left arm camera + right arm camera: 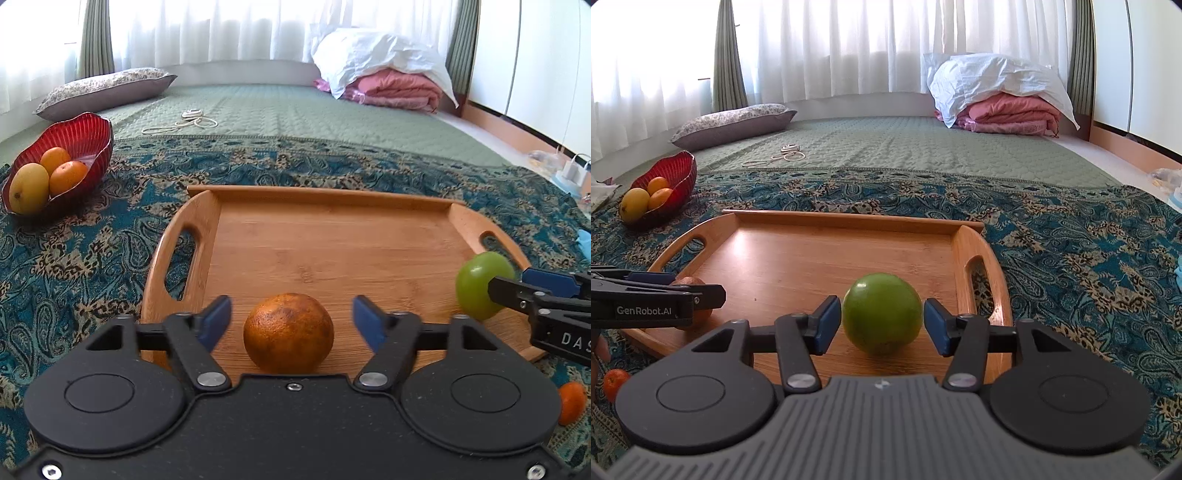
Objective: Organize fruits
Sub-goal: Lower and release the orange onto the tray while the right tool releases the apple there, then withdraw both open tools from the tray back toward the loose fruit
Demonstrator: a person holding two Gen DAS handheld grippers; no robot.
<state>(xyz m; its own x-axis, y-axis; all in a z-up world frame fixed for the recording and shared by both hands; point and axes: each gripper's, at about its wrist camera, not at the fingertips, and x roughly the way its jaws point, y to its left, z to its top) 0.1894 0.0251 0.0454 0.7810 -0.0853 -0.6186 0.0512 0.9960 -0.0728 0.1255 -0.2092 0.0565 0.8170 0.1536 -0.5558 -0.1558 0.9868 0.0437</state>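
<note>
Tray [207, 236]: wooden, rested on patterned blanket [74, 266]; carried two fruits on near edge.
Orange [289, 333]: sat on tray floor between pads of left tongs [291, 320]; clear gap on both sides, not gripped.
Left tongs state: spread wide, holding nothing.
Green fruit [882, 318]: sat on tray near right handle slot, between pads of right tongs [882, 323].
Right tongs state: parted, pads just beside fruit with thin gaps showing; judged released, not clamped.
Red bowl [85, 136]: stood well apart from tray at far left; held a yellow mango [28, 188] and two oranges.
Small orange fruit [615, 384]: lay on blanket beside near tray corner, outside any container.
Done: two fruits placed on tray, judged from how they lay.
Left: loose small fruit not yet collected; whether bowl fruit belonged on tray could not be told.
</note>
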